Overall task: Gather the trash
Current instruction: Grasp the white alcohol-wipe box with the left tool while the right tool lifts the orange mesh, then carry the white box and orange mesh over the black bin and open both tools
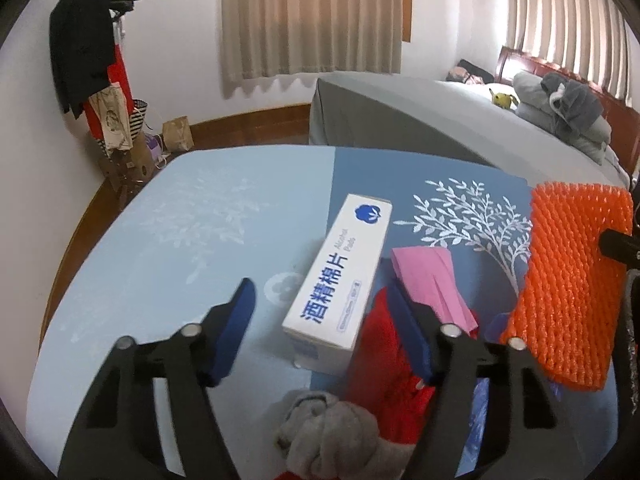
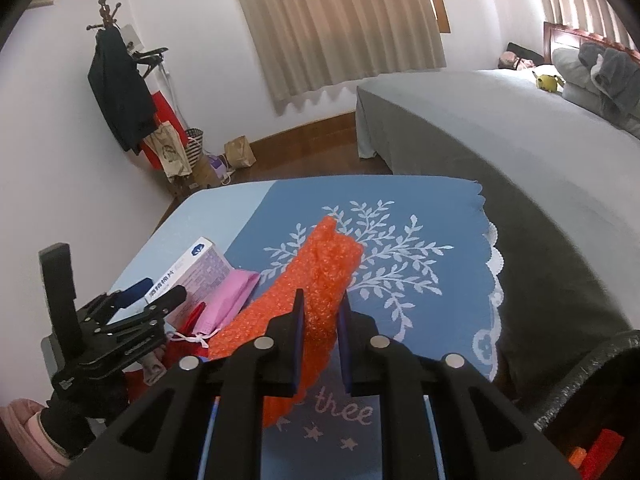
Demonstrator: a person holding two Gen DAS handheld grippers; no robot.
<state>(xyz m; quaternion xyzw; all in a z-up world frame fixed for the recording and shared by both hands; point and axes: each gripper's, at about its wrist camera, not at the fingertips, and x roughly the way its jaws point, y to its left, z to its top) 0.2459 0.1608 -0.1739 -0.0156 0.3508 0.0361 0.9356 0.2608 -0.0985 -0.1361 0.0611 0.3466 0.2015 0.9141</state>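
Two grippers over a blue tablecloth [image 2: 432, 216] printed with a white leafy tree. Right gripper [image 2: 322, 314] clamped on a piece of orange foam netting [image 2: 320, 280], the dark blue pads pressing its sides, the netting lifted and slanting up beyond the fingertips; same netting at the right edge of the left wrist view [image 1: 572, 280]. Left gripper [image 1: 320, 300] with jaws apart, straddling the near end of a white box of alcohol pads [image 1: 340, 276] with blue lettering; no pad seen pressing on it. Just right of the box, a pink folded sheet [image 1: 430, 280] lying over something red [image 1: 380, 356]. Near the bottom, between the left fingers, a grey crumpled cloth [image 1: 328, 436]. Beyond the table, a bed [image 2: 480, 120] with grey cover, beige curtains [image 2: 340, 24], and a coat rack [image 2: 116, 92] hung with dark clothing in the corner.
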